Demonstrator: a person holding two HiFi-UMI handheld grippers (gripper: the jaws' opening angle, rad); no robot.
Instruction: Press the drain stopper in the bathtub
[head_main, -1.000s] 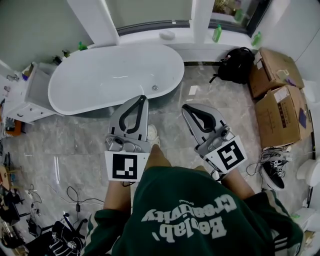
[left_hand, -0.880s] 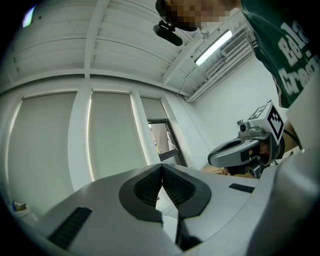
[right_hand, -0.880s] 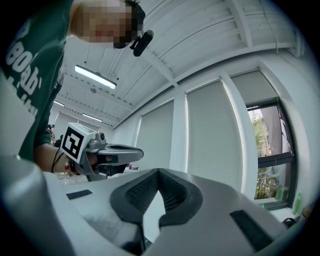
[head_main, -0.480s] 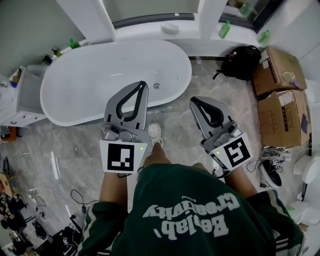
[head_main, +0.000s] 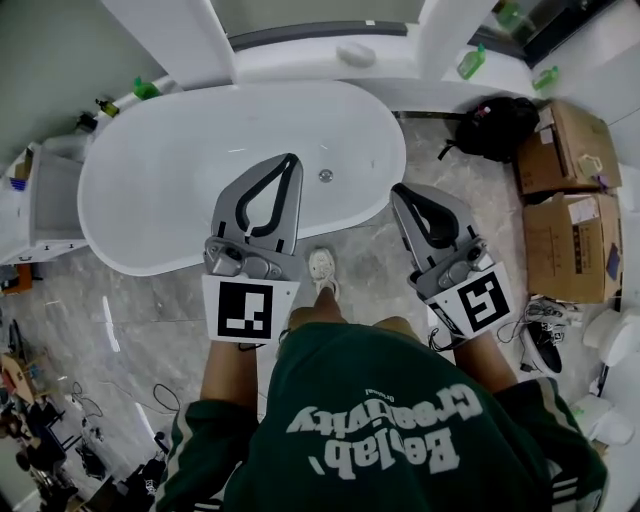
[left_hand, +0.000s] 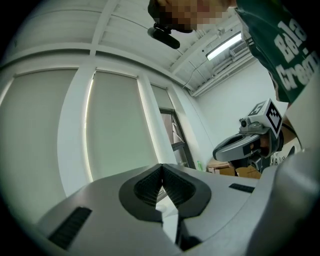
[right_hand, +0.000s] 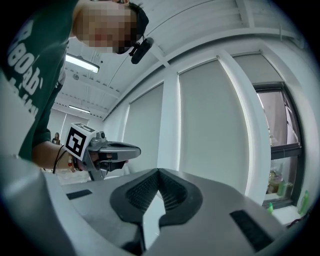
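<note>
The white oval bathtub (head_main: 150, 180) fills the upper middle of the head view. Its small round metal drain stopper (head_main: 325, 175) sits on the tub floor near the right end. My left gripper (head_main: 292, 160) is shut and empty, its tips over the tub's near side, just left of the stopper. In its own view the left gripper (left_hand: 161, 167) faces pale window panels. My right gripper (head_main: 400, 190) is shut and empty too, outside the tub off its right end. The right gripper (right_hand: 159, 172) shows closed pads in its own view, with nothing between them.
A black backpack (head_main: 495, 125) and cardboard boxes (head_main: 568, 150) lie on the floor to the right. Green bottles (head_main: 472, 62) stand on the window ledge behind the tub. A white cabinet (head_main: 40, 200) stands left of it. The person's white shoe (head_main: 322, 268) is by the tub's rim.
The person has stepped toward the tub, which now lies closer and larger. Both grippers came forward with them; the left one's tips now reach over the tub's near side.
</note>
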